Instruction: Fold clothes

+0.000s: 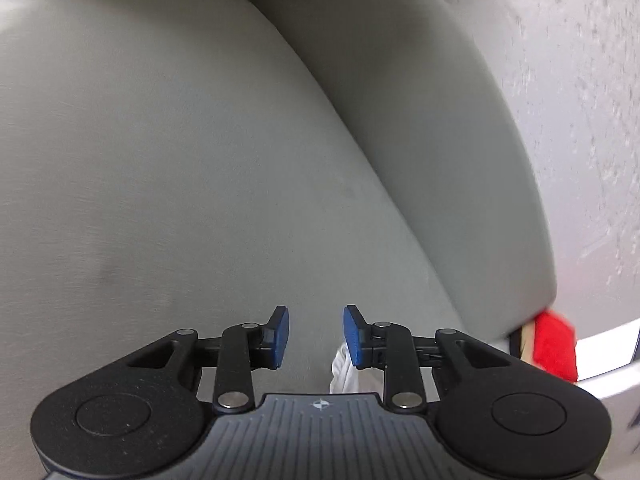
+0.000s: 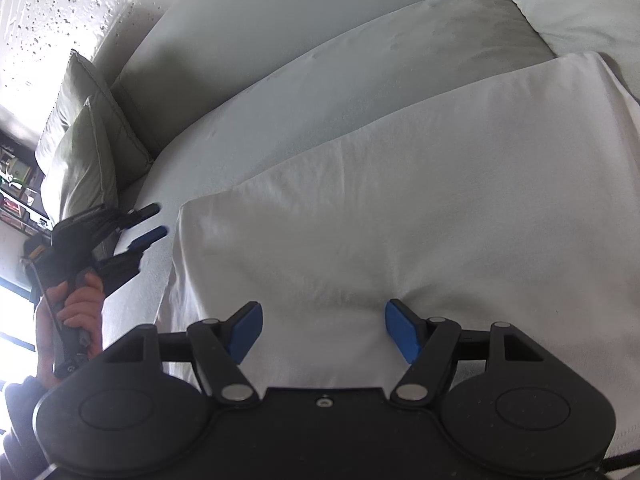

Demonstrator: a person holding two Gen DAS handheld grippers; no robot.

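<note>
A white garment (image 2: 400, 208) lies folded into a flat rectangle on the grey sofa seat (image 2: 312, 92). My right gripper (image 2: 323, 330) is open and empty, its blue pads just above the garment's near edge. My left gripper (image 1: 316, 334) is open and empty over the bare seat cushion (image 1: 180, 160); a small bit of white cloth (image 1: 343, 372) shows under its right finger. In the right wrist view the left gripper (image 2: 154, 222) hovers just left of the garment's left edge, held by a hand.
The sofa backrest (image 1: 420, 120) runs behind the seat. Two grey-green cushions (image 2: 84, 132) lean at the sofa's left end. A red object (image 1: 556, 344) sits beyond the sofa's end by a speckled wall (image 1: 580, 100). Shelves (image 2: 16, 184) stand at far left.
</note>
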